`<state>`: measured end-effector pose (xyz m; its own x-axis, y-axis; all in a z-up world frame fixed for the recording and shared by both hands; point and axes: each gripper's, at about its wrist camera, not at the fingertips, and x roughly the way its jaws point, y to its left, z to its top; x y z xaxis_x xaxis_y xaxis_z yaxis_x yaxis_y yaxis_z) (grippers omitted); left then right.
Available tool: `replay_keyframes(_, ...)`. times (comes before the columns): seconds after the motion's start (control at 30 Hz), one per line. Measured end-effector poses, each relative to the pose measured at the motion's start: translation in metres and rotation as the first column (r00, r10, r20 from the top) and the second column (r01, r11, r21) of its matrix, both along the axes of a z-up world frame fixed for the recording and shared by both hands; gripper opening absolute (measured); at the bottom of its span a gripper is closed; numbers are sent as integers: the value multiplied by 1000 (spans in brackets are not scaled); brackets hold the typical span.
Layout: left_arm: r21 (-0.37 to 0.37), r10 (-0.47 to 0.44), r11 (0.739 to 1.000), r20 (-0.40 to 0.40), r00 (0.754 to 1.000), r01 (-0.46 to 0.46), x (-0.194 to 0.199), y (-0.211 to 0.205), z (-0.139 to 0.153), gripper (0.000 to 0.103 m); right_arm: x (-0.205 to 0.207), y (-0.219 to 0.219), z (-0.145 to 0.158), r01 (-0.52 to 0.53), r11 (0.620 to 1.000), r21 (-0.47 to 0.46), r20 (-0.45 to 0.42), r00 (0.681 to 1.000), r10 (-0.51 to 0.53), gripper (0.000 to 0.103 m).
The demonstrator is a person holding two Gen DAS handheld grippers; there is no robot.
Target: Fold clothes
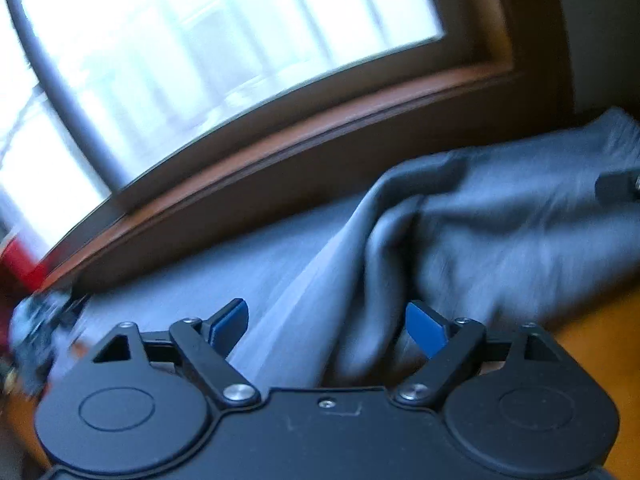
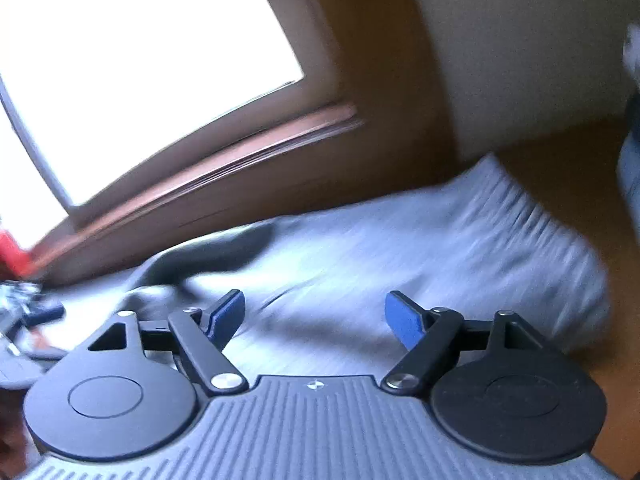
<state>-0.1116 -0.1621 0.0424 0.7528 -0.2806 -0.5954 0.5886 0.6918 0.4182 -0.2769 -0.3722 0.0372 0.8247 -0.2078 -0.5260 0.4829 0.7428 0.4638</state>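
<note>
A grey garment (image 1: 480,220) lies crumpled on a wooden surface below a window, with a thick fold running down toward my left gripper (image 1: 326,320). The left jaws stand wide, blue pads (image 1: 424,330) apart, and the cloth lies beneath and between them without being pinched. In the right wrist view the same grey garment (image 2: 400,240) shows a ribbed band at its far right end. My right gripper (image 2: 314,314) hovers over the cloth with its blue pads (image 2: 402,320) spread and nothing clamped. Both views are blurred.
A window with a brown wooden sill (image 1: 280,136) runs along the back. A wooden surface (image 1: 600,340) shows at the right of the garment. Something red (image 1: 20,264) and a dark cluttered object (image 1: 36,332) sit at the far left. A beige wall (image 2: 520,60) stands behind.
</note>
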Motion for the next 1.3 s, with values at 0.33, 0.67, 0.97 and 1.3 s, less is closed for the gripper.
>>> replay_keyframes(0.33,95,279,957,-58,959,-272,-28,133,-16,88,22,121,-27,-360,913,192,54,933,357,81)
replay_keyframes(0.67,38,187,982,-115,976,-184,12,227,-15,88,84,245,-26,-498,851,164,55,866,496,81)
replay_keyframes(0.97,17,-65,997,-140,988,69,68,299,-3,90,117,351,-30,-239,968,73,-32,970,241,81)
replay_keyframes(1.3,-54,-285,958,-161,945,280,134,305,18,95,149,405,-36,-57,988,-142,-188,982,30,76)
